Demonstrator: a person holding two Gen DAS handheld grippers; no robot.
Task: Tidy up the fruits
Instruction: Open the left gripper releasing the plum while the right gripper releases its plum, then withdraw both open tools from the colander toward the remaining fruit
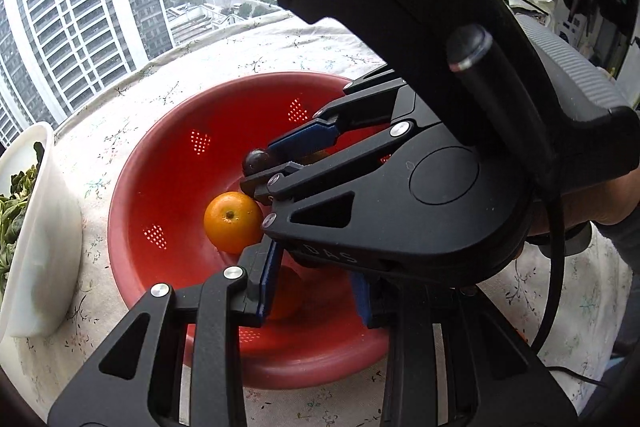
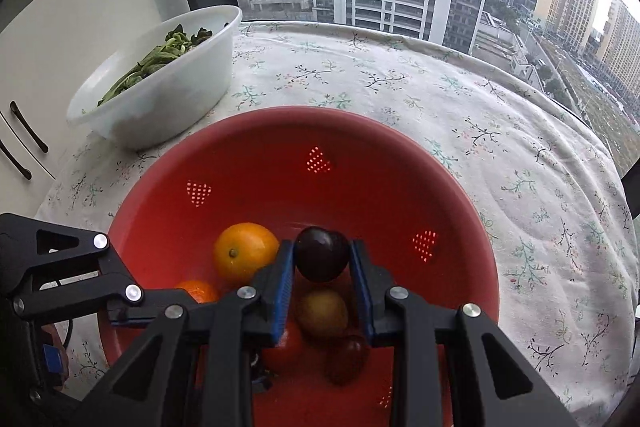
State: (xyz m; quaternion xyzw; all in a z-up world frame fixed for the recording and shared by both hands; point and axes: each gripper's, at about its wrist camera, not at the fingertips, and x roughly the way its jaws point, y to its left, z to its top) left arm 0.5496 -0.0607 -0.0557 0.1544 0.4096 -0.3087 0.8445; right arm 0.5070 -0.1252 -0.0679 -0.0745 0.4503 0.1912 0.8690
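Observation:
A red colander (image 2: 360, 155) stands on the flowered tablecloth and holds several fruits. My right gripper (image 2: 322, 267) hangs inside it, blue pads shut on a dark plum (image 2: 320, 253); the left wrist view shows the same plum (image 1: 258, 161) at its tips. Beside it lies a large orange (image 2: 244, 253). Below the plum sit a yellow-green fruit (image 2: 324, 313), a red fruit (image 2: 284, 347) and another dark plum (image 2: 346, 357). My left gripper (image 1: 312, 287) reaches in at the near rim, shut on a small orange fruit (image 1: 286, 293), whose right side is hidden behind the right gripper.
A white bowl (image 2: 160, 99) of leafy greens stands left of the colander, close to its rim. White cabinet doors with dark handles (image 2: 28, 127) are at the far left. The tablecloth (image 2: 500, 155) runs back to a window sill.

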